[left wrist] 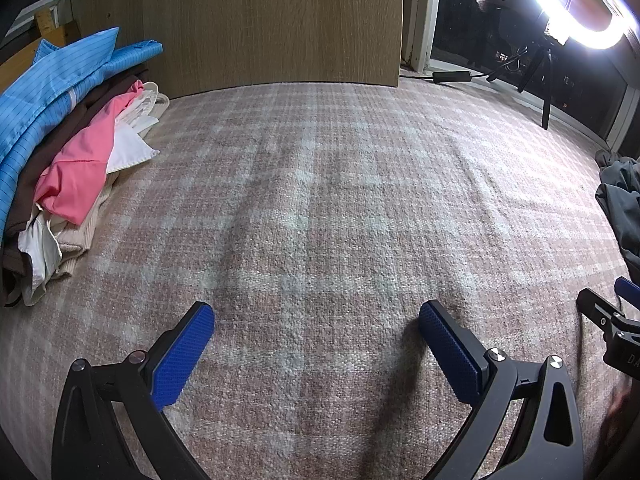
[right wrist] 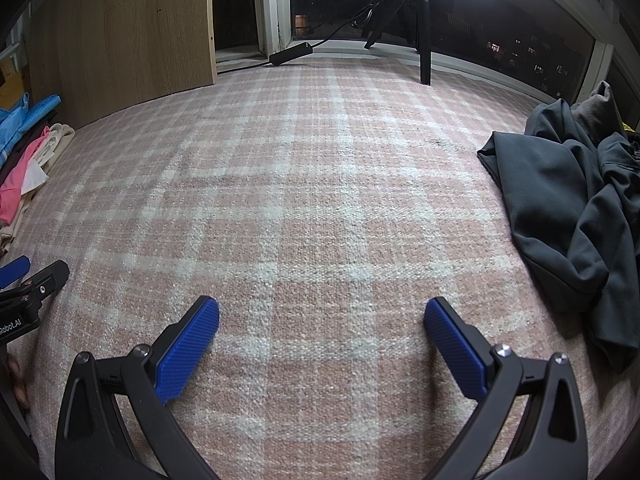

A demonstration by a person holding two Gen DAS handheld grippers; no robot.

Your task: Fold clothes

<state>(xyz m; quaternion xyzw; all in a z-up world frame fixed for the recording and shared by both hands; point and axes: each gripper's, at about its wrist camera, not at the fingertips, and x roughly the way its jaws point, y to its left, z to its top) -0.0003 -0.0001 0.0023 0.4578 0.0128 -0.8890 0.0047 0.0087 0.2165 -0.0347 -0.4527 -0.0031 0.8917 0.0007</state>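
Right wrist: right gripper (right wrist: 320, 312) wide — grey garment (right wrist: 568, 216) beside; plaid blanket (right wrist: 312, 184) below.

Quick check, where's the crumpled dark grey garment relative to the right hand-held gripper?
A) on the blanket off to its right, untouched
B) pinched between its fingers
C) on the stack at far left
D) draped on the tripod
A: the dark grey garment lies crumpled on the plaid blanket, right of the open, empty right hand-held gripper.

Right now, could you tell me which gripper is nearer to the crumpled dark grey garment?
Right. The right gripper hovers open just left of the dark grey garment; the left gripper, also open, sits farther left, toward the folded pile.
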